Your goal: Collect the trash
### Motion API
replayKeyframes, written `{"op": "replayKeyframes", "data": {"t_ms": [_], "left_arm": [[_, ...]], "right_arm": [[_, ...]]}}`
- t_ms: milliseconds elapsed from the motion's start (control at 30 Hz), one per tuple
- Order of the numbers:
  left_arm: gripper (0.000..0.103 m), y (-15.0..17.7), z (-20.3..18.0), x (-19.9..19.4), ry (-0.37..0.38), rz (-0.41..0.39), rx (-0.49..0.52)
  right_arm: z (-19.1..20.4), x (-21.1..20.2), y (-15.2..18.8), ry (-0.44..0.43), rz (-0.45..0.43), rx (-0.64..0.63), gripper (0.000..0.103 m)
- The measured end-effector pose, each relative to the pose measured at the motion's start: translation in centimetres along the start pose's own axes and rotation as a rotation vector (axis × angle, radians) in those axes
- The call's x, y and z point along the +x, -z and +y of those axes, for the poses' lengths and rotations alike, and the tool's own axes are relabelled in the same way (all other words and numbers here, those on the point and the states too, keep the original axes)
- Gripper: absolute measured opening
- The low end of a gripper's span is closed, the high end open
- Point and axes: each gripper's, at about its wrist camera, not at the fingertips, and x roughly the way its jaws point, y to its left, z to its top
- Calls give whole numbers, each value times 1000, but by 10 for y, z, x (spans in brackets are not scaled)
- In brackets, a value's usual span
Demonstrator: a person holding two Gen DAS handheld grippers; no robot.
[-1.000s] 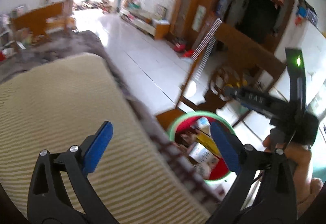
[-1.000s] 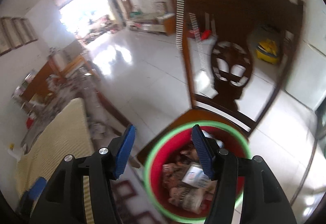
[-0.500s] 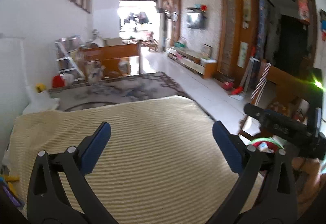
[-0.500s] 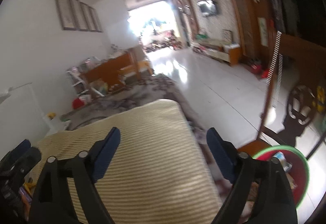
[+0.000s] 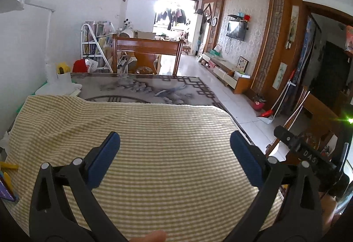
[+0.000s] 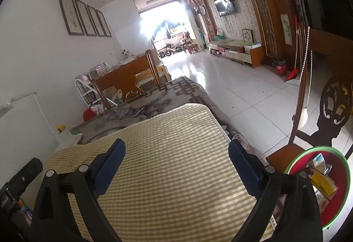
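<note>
Trash (image 6: 322, 178) sits in a red basin with a green rim (image 6: 346, 178), low at the near right of the right wrist view: a yellow packet, white cartons and crumpled wrappers, piled loosely, exact count unclear. The basin rests on the seat of a dark wooden chair (image 6: 334, 109), just right of the table edge. Right gripper (image 6: 176, 166): jaws opening, wide apart, nothing between the blue pads, yellow-and-white striped cloth (image 6: 167, 153) below them. Left gripper (image 5: 175, 159): fingers wide apart, nothing held, over the same cloth. A fingertip shows at the bottom edge of the left wrist view. The cloth covers the near part of the table; beyond it a grey patterned cover (image 5: 154, 90) runs to the far end. At the near left edge of the cloth, a yellow clip and a purple item, partly cut off. Far left on the table: white cup (image 5: 62, 75) with yellow things in it, beside a white lamp base. Past the table, a wooden chair back, a white shelf rack of books, then bright tiled floor toward a lit doorway. Far right by the wall: small red bin (image 5: 258, 104), contents not discernible.
</note>
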Motion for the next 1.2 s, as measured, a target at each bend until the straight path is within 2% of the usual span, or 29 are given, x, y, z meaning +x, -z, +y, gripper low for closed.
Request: {"op": "replayKeyframes", "data": {"t_ms": [167, 367, 1200], "left_arm": [[98, 1, 2, -2, 0, -9, 1], [98, 3, -4, -2, -2, -12, 34], [98, 9, -6, 2, -1, -11, 52]], "right_arm": [[7, -2, 3, 5, -12, -46, 91], [2, -4, 3, 5, -8, -43, 91], [8, -1, 6, 15, 3, -98, 92]]}}
